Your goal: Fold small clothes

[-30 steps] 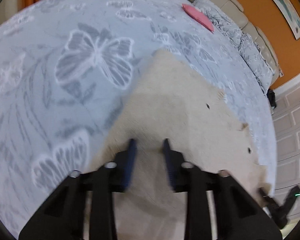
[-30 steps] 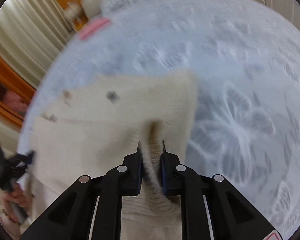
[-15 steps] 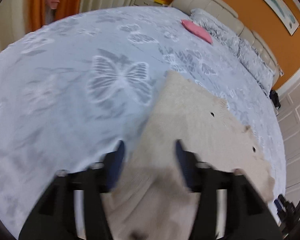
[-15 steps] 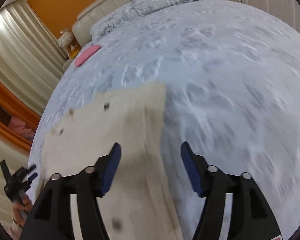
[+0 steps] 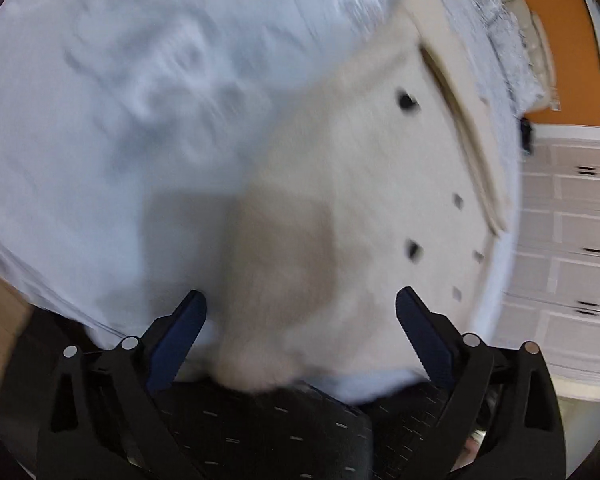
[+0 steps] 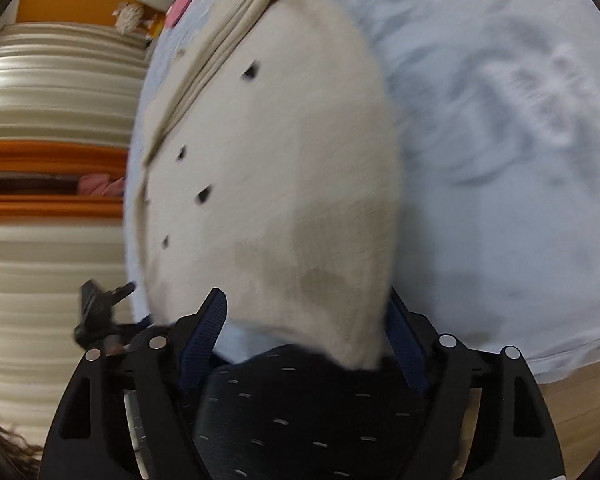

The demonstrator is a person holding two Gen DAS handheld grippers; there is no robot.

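Both views are motion-blurred, and the bedspread's (image 5: pixel 140 120) pattern is smeared. The cream garment (image 5: pixel 360 200) lies flat on the bed, dark buttons (image 6: pixel 204 194) in a row, its near hem hidden behind dark dotted fabric (image 6: pixel 300 408). The left tool (image 5: pixel 300 312) is spread wide, gripping nothing. The right tool (image 6: pixel 304 312) is likewise wide open over the hem. A pink item (image 6: pixel 184 2) lies beyond, near the headboard.

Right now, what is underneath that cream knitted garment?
The cream garment lies on a pale blue butterfly-print bedspread, visible around it. Anything beneath the garment itself is covered.
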